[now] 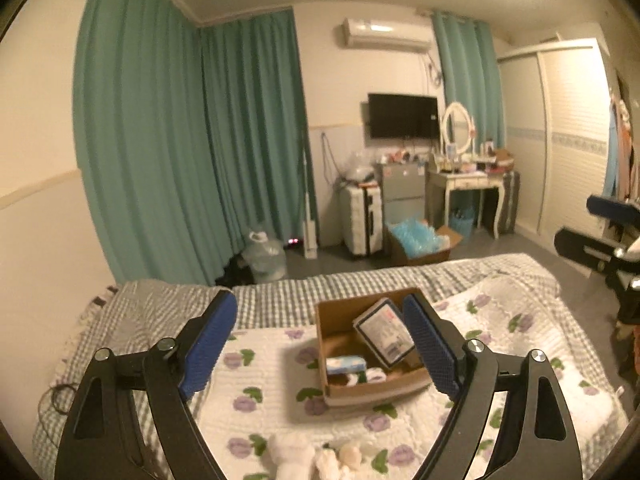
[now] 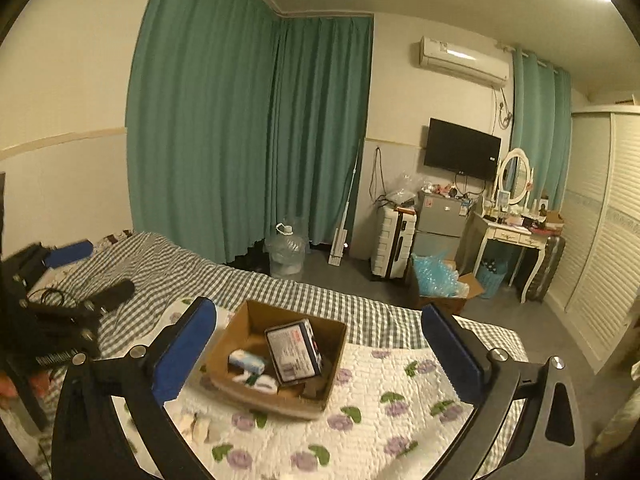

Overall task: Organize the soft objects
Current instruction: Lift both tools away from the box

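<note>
A brown cardboard box sits on the flowered quilt on the bed. Inside it lean a white labelled packet and a small light-blue pack. Small white and cream plush toys lie on the quilt in front of the box, at the bottom of the left wrist view. My left gripper is open and empty, held above the quilt facing the box. My right gripper is open and empty, also above the box. Each gripper shows at the edge of the other's view.
A grey checked sheet covers the far side of the bed. Beyond it are teal curtains, a water jug, a white suitcase, a box of blue items and a dressing table.
</note>
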